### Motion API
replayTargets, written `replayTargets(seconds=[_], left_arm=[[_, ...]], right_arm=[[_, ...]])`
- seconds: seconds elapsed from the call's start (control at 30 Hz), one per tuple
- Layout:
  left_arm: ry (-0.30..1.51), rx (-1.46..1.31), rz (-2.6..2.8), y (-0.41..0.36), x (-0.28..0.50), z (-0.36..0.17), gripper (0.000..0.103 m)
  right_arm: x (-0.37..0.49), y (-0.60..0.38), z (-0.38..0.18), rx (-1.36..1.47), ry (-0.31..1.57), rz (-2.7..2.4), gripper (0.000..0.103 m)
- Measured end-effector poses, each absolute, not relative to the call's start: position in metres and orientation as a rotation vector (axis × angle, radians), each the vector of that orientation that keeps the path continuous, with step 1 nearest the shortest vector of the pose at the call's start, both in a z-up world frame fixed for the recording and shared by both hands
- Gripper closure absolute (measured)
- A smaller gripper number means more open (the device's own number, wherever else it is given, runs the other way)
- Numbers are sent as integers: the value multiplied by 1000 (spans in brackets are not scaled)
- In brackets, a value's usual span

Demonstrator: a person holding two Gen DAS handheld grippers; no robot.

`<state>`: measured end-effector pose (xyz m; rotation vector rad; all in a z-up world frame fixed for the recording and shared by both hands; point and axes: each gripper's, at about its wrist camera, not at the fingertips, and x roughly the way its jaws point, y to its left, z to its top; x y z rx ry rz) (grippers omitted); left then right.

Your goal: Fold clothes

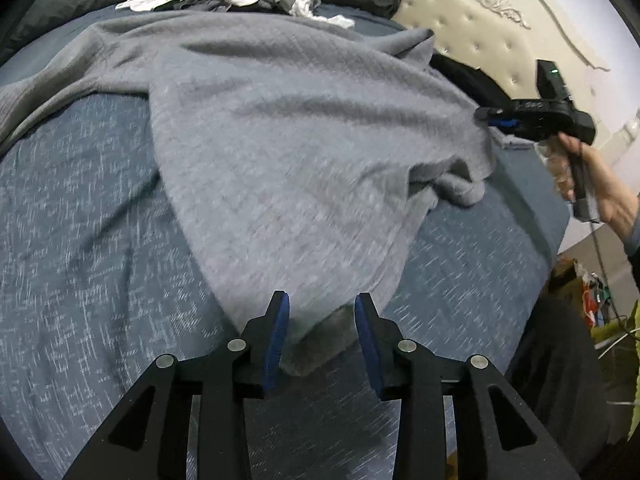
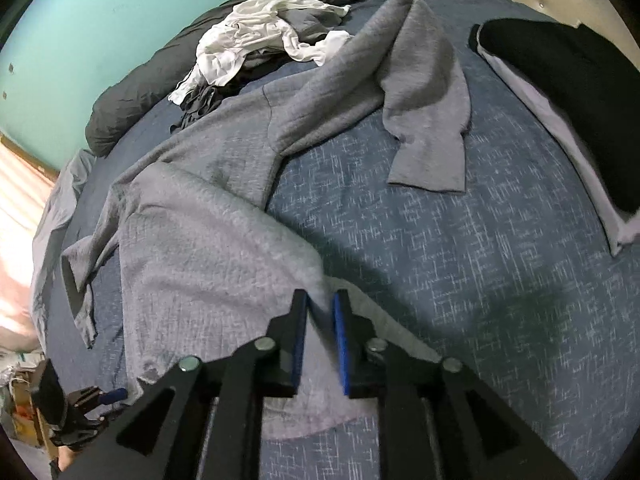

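A grey long-sleeved top (image 1: 280, 128) lies spread over the blue bedspread (image 1: 80, 248); it also shows in the right wrist view (image 2: 208, 216). My left gripper (image 1: 322, 312) is open, its blue pads either side of the top's near corner. My right gripper (image 2: 320, 304) has its pads closed on a fold of the top's edge, lifting it into a ridge. The right gripper also shows in the left wrist view (image 1: 496, 120), at the top's right edge. One sleeve (image 2: 428, 120) lies folded across the bed.
A pile of white and grey clothes (image 2: 256, 36) sits at the far side by a dark duvet (image 2: 136, 92). A black garment on a pale one (image 2: 572, 108) lies at the right. A padded cream headboard (image 1: 480, 24) stands behind. Clutter stands beside the bed (image 1: 588, 284).
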<state>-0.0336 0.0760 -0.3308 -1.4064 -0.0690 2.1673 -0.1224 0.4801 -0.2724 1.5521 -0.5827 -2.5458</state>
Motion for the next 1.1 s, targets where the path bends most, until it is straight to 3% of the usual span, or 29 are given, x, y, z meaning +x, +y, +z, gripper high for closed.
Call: replayTargets(seconds=[0.4, 0.47, 0.57, 1.1], left_arm=[[-57, -1442, 2213, 68, -25, -335, 67], [-43, -1451, 2220, 67, -23, -336, 83], [-79, -1447, 2248, 59, -19, -332, 99], [-152, -1141, 2509, -36, 27, -201, 100]], right_arm=[[-68, 502, -269, 1523, -679, -2532, 81], [-60, 505, -267, 1513, -691, -2532, 81], [-48, 507, -264, 1502, -709, -2529, 81], [-11, 504, -252, 1470, -720, -2477, 81]])
